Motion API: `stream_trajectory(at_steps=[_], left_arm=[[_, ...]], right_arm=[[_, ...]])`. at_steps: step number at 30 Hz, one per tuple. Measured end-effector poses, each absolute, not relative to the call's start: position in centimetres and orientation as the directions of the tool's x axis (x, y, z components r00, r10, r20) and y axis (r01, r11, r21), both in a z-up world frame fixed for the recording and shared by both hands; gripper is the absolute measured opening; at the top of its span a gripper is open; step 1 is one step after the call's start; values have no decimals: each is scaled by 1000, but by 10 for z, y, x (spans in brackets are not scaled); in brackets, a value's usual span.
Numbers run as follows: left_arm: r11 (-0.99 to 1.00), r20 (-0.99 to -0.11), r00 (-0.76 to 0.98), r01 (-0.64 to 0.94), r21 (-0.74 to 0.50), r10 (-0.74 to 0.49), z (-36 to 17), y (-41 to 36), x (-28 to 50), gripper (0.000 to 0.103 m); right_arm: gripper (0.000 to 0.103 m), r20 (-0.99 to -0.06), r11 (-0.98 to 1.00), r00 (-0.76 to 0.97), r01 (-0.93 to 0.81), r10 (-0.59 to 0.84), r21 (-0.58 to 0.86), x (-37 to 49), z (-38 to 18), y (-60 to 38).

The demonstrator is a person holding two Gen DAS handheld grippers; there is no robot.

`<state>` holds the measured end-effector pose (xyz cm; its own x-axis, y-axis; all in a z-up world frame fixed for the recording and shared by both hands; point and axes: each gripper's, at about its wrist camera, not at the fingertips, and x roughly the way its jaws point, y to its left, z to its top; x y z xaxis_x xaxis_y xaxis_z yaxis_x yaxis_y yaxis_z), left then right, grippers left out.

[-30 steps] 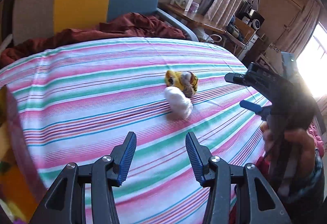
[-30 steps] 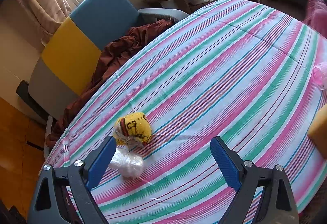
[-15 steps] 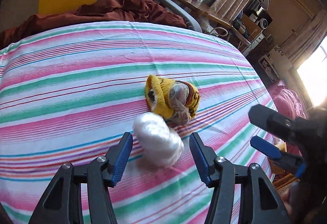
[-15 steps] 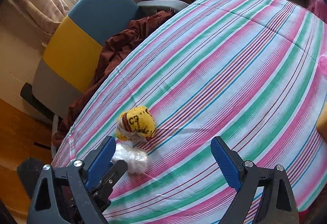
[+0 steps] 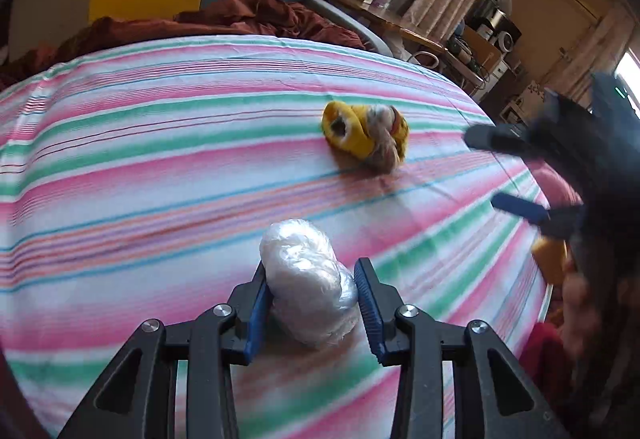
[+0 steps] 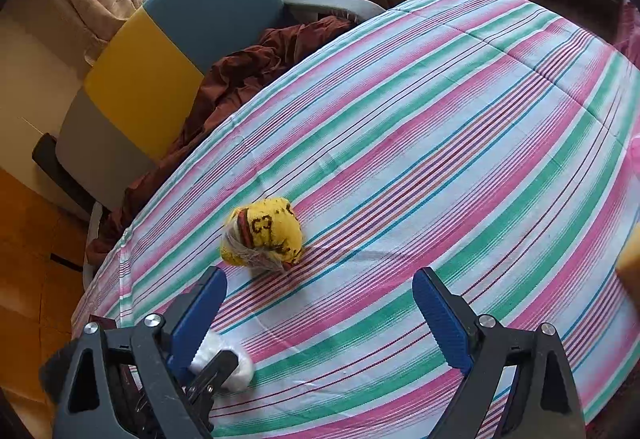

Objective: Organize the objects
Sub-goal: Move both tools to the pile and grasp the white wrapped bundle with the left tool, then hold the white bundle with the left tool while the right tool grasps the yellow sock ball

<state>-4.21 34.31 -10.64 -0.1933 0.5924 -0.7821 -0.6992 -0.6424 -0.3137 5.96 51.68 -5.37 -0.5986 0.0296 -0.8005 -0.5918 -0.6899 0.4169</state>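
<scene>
so the left gripper (image 5: 312, 303) is closing its jaws right on the white plastic bundle (image 5: 308, 279) lying on the striped bedspread (image 5: 160, 167), its long axis pointing away between them, while the right gripper (image 6: 320, 319) hangs wide open, nearer the yellow bundle (image 6: 264, 235) further off.

One white plastic bundle (image 5: 308, 279), one yellow knitted bundle (image 5: 366, 137), one striped sheet (image 5: 160, 167), two tools
</scene>
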Motion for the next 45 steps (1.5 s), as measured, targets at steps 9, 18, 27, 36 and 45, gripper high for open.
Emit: stream_trajectory(at_steps=[9, 18, 27, 36, 45], left_arm=[[-604, -773, -208, -752, -265, 599, -101, 296, -2, 40], [-610, -768, -206, -741, -282, 606, -103, 286, -4, 40], [-608, -765, -204, -739, -289, 611, -107, 287, -8, 41], [-624, -772, -231, -738, -258, 592, -105, 284, -1, 41], [-633, -777, -273, -748, -199, 568, -98, 275, 15, 40]], right_arm=[[95, -840, -747, -542, -572, 35, 338, 43, -62, 499], [97, -879, -795, -473, -556, 63, 242, -27, -71, 497], [48, -913, -888, -404, -437, 55, 140, -44, -88, 475], [47, -914, -934, -401, -296, -68, 200, 18, -89, 429], [48, -906, -959, -422, -239, -38, 152, 30, -92, 415]])
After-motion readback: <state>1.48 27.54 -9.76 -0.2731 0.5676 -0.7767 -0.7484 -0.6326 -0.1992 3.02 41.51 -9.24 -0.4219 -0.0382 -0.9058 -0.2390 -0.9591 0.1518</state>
